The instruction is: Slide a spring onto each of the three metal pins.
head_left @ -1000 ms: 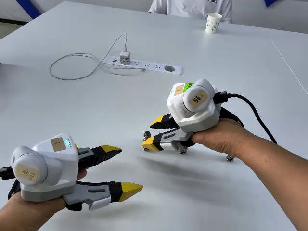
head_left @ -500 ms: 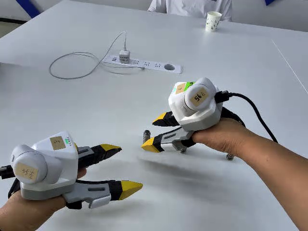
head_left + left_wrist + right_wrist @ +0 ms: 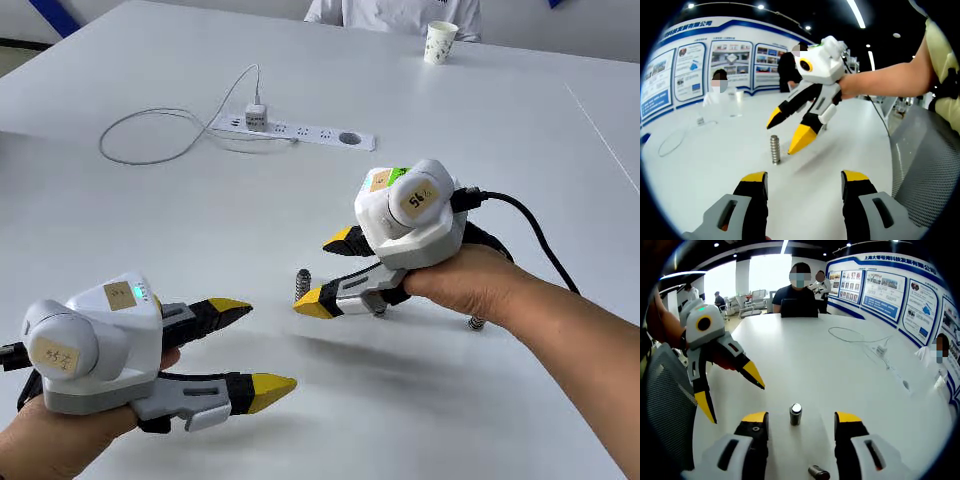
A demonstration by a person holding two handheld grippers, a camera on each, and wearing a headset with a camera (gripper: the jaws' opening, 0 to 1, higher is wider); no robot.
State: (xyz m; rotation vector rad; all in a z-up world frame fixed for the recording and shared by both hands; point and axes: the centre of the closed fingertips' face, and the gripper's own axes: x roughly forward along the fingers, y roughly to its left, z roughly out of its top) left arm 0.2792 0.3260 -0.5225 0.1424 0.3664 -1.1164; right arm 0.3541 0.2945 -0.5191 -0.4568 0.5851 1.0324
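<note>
Just ahead of the right gripper (image 3: 322, 270), on the white table (image 3: 150, 230), saw one upright pin (image 3: 796, 410) already sleeved in its spring (image 3: 775, 150). Noted wide-spread jaws, gripping nothing, with the lower tip just beside that pin but not touching it. Judged this pin done; next would call for finding any bare pin and a loose spring. Found the left gripper (image 3: 262, 345) low nearby, equally agape and empty.

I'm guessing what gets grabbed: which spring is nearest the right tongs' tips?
The upright spring standing at the right tongs' tips; the other two sit behind them.
</note>
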